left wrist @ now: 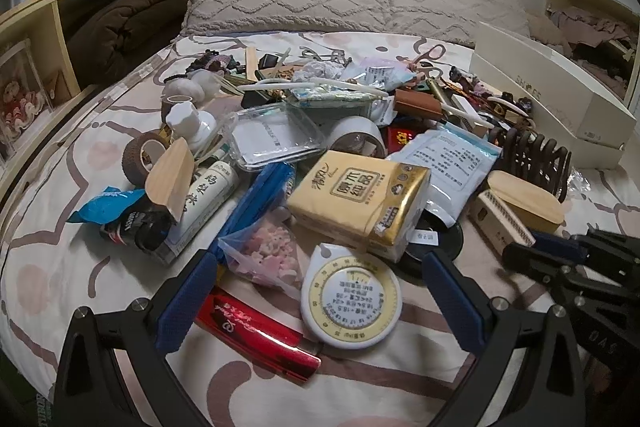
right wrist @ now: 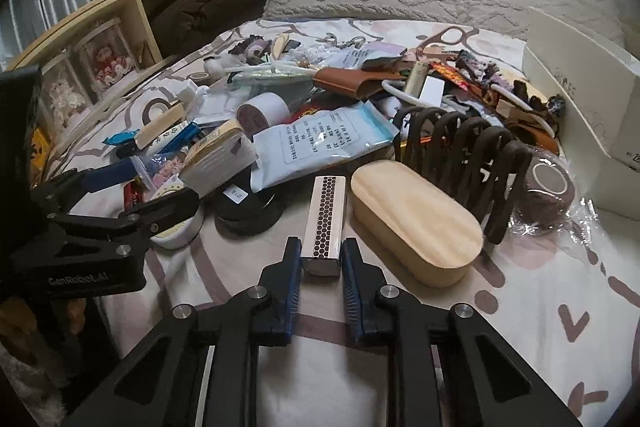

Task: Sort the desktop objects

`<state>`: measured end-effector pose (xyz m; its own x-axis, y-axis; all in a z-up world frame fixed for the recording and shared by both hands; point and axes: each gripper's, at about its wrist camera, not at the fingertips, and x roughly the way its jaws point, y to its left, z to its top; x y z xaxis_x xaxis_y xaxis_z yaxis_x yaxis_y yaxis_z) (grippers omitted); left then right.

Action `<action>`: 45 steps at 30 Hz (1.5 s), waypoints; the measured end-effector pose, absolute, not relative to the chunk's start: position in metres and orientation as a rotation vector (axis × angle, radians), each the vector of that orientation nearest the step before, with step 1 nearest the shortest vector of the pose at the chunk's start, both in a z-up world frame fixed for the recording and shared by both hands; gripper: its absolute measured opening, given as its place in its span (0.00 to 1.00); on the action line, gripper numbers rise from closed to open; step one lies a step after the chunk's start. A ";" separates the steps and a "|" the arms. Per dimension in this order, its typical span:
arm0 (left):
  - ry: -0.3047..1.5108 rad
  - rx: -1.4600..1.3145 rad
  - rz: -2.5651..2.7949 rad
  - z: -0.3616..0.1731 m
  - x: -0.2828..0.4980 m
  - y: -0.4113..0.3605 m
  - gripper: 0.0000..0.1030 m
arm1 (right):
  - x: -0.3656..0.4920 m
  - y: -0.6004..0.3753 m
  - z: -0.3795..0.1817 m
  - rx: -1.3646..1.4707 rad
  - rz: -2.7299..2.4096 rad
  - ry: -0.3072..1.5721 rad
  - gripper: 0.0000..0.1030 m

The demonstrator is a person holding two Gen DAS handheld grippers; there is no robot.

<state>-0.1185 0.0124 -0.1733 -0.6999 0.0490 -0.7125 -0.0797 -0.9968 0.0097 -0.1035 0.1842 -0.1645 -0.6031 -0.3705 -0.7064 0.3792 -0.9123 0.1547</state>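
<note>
Now right hand-held gripper (right wrist: 320, 263) clamps the matchbox (right wrist: 325, 215); left hand-held gripper (left wrist: 316, 291) gapes empty

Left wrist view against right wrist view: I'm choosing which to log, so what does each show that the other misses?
Left wrist only: a glossy red flat case near its open jaws. Right wrist only: a brown tape roll on clear plastic, and the right gripper shut on a long silver matchbox. Both show the oval wooden box, the yellow tissue pack and the round white dial.

2 wrist fisheyes, close, angled down over bed clutter; both share wooden box (left wrist: 528, 197) (right wrist: 416, 223).
</note>
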 end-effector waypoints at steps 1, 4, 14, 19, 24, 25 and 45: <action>0.067 -1.189 2.827 -0.174 -0.118 0.013 1.00 | -0.102 0.186 -0.163 1.081 -2.500 0.017 0.20; 0.091 -1.221 2.805 -0.180 -0.118 0.017 1.00 | -0.100 0.192 -0.162 1.084 -2.505 -0.012 0.20; 0.126 -1.243 2.770 -0.186 -0.119 0.023 0.98 | -0.080 0.212 -0.172 1.139 -2.472 -0.135 0.20; 0.131 -1.240 2.708 -0.189 -0.117 0.032 0.94 | -0.081 0.225 -0.169 1.132 -2.537 -0.145 0.20; 0.092 -1.237 2.690 -0.188 -0.117 0.031 0.88 | -0.082 0.228 -0.167 1.114 -2.563 -0.146 0.20; 0.076 -1.237 2.685 -0.188 -0.118 0.030 0.87 | -0.082 0.229 -0.166 1.111 -2.568 -0.147 0.20; 0.046 -1.250 2.714 -0.190 -0.122 0.023 0.54 | -0.090 0.255 -0.168 1.154 -2.645 -0.193 0.21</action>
<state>-0.1220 0.0233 -0.1901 -0.6403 0.1257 -0.7578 -0.1513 -0.9878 -0.0360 -0.0905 0.2546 -0.1680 -0.6556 -0.2784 -0.7019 0.1732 -0.9602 0.2190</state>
